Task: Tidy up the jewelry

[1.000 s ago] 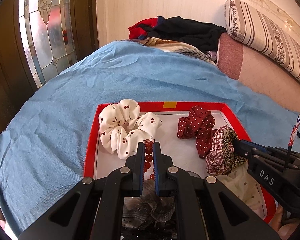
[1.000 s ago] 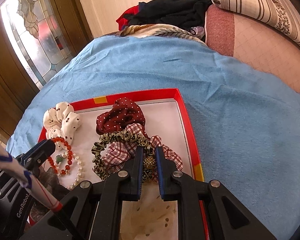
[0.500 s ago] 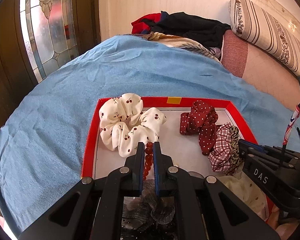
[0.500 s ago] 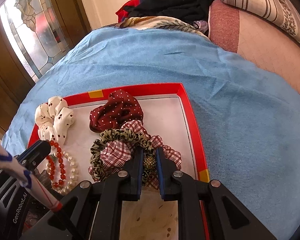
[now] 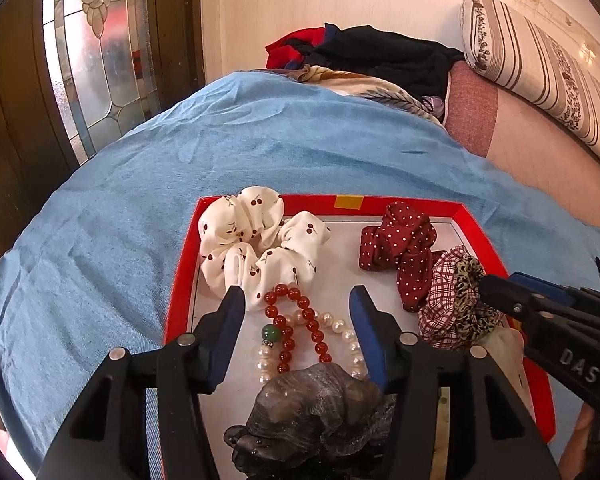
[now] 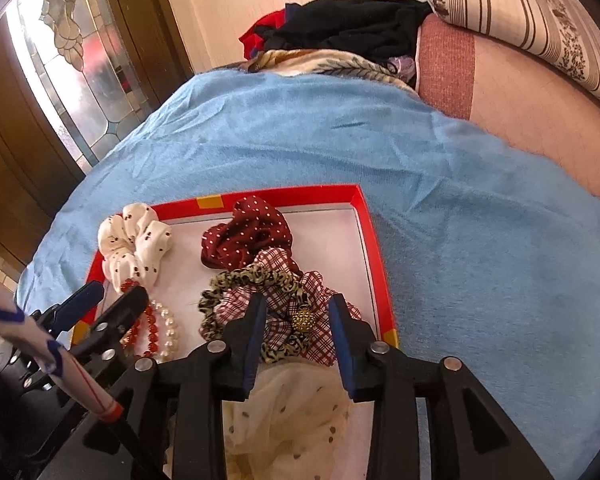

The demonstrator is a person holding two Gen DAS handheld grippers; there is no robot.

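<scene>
Both hand-held grippers, left [image 5: 296, 300] and right [image 6: 298, 312], just parted inside the red-rimmed tray [image 5: 404, 203].

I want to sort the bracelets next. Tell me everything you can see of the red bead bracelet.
The red bead bracelet is a loop of glossy round red beads with one green bead. It lies flat on the tray's white floor, overlapping a pearl bracelet, between the open left gripper's fingers, untouched by them.

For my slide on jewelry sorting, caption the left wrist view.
Open left gripper over red bead bracelet and white pearl bracelet in red-rimmed tray.
</scene>
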